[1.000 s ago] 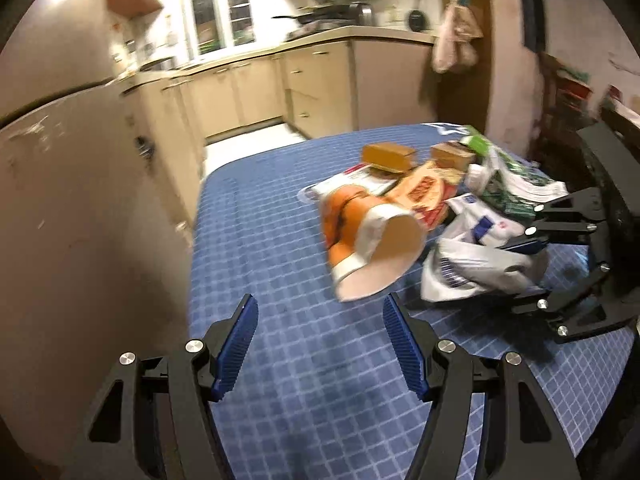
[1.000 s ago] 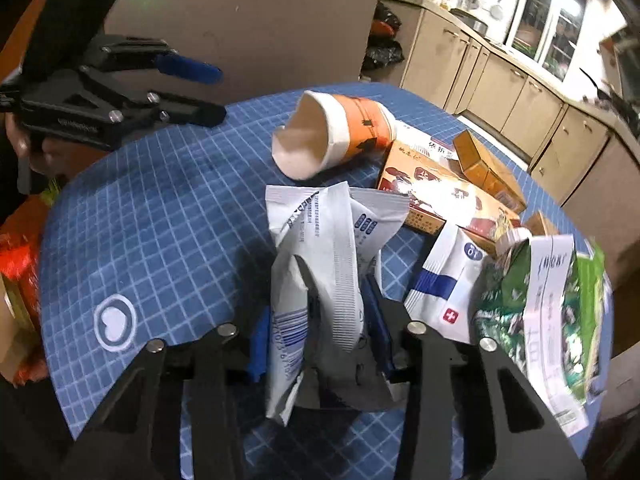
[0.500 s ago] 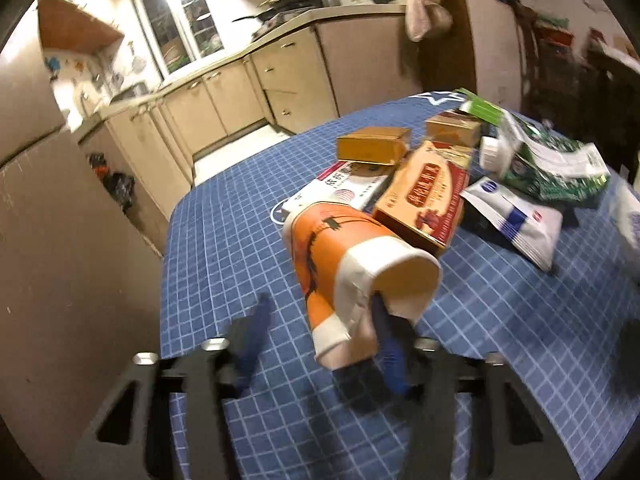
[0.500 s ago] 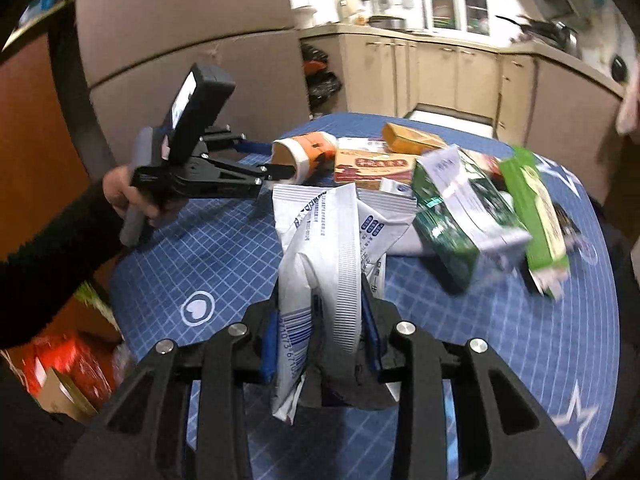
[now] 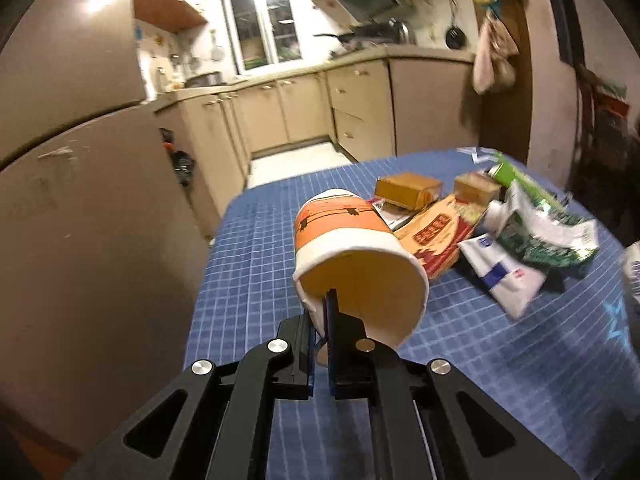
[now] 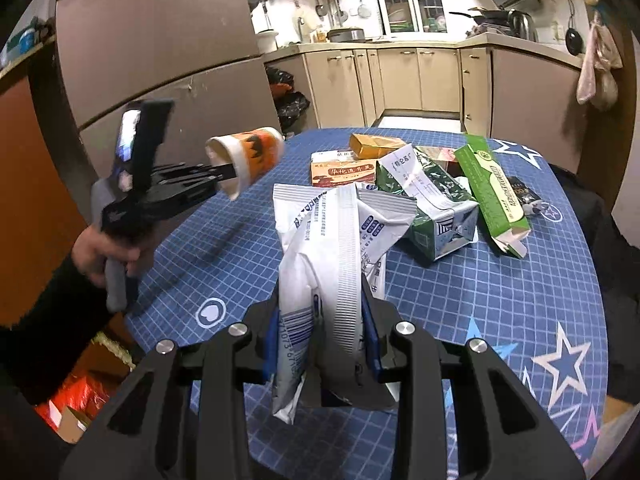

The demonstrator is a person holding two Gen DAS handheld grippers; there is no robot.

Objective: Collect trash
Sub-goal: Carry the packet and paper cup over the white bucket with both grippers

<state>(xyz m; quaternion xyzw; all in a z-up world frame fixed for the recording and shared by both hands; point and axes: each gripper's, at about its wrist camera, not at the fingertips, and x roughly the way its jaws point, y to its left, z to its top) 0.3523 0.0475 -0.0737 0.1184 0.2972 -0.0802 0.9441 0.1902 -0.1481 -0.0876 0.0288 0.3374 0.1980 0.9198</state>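
A round table (image 6: 500, 280) under a blue grid-patterned cloth carries a litter of trash: a green-and-white carton (image 6: 436, 208), a long green box (image 6: 494, 190) and a red-brown box (image 6: 342, 172). Above its near side, the right gripper (image 6: 323, 336) is clamped on a crumpled white plastic wrapper (image 6: 336, 248). Off the table's left edge, the left gripper (image 5: 320, 320) pinches the rim of an orange-and-white paper cup (image 5: 352, 256), held in the air on its side.

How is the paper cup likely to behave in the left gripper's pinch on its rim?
The cup looks empty, so probably light. The left gripper pinches only one wall at the rim, one finger inside, so the thin paper may flex or crease. Hanging sideways above the table, it might pivot.
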